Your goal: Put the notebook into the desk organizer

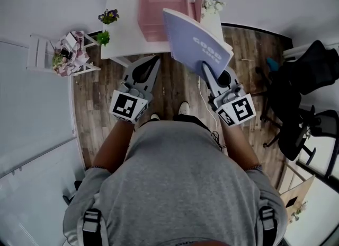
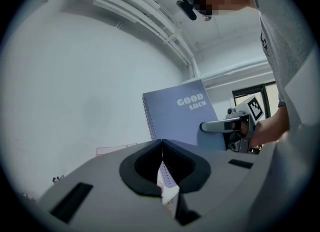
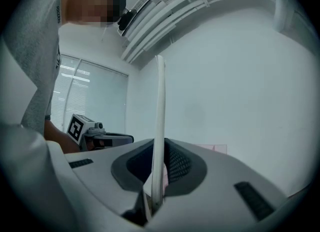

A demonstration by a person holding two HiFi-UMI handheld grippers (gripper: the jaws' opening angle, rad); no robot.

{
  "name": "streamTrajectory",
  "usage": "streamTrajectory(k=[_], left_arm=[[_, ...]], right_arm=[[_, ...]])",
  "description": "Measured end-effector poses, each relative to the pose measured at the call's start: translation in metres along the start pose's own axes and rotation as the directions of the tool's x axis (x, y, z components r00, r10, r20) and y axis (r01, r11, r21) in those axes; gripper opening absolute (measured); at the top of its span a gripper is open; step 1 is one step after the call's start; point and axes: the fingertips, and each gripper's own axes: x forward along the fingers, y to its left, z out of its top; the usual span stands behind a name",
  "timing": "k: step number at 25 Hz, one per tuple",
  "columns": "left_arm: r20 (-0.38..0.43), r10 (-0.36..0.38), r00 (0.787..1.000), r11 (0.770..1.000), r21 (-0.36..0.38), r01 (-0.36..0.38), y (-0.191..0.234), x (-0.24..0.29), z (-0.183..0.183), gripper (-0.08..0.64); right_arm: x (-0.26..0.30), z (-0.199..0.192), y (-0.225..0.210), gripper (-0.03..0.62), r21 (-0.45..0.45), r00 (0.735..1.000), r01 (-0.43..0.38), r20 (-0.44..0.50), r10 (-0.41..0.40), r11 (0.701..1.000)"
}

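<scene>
Right gripper view: right tongs tight on notebook

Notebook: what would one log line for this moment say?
right tool: shut on notebook | left tool: shut, empty | notebook: upright, not yet in organizer

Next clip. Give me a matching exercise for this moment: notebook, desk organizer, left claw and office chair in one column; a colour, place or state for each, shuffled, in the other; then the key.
Column one
1. notebook
2. desk organizer
3. left claw
4. office chair

Column two
A. pink, standing on the white table
B. shut, with nothing in it
C. black, at the right of the head view
D. lilac-blue, clamped by its edge in the right claw

Pairs: 1-D, 2-A, 3-B, 4-C
</scene>
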Motion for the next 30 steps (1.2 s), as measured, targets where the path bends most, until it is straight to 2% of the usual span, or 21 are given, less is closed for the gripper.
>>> streamTrajectory(k=[9, 15, 20, 25, 30], left_arm=[[0.001, 0.078, 0.997, 0.997, 0.01, -0.078, -0.013, 0.042, 0.001, 0.02], [-0.001, 0.11, 0.994, 0.994, 0.009, -0.11, 0.004, 0.057, 0.001, 0.02], [0.022, 0.111, 0.994, 0.994, 0.011, -0.111, 0.035, 0.066, 0.0, 0.02], [0.028, 0.116, 0.993, 0.993, 0.009, -0.116, 0.085, 0.08, -0.001, 0.02], [0.042, 0.079, 0.996, 0.997, 0.008, -0.079, 0.129, 0.097, 0.0, 0.02]], right_arm=[[-0.005, -0.001, -0.043, 0.037, 0.011, 0.995, -0.097, -0.002, 0.097, 0.995], [0.017, 0.001, -0.06, 0.037, 0.013, 0.992, -0.129, -0.002, 0.129, 0.992], [0.048, 0.005, -0.07, 0.037, 0.009, 0.991, -0.131, 0.004, 0.13, 0.991], [0.091, 0.014, -0.081, 0.037, -0.004, 0.993, -0.114, 0.01, 0.114, 0.993], [0.136, 0.017, -0.091, 0.037, -0.01, 0.997, -0.083, 0.012, 0.083, 0.997]])
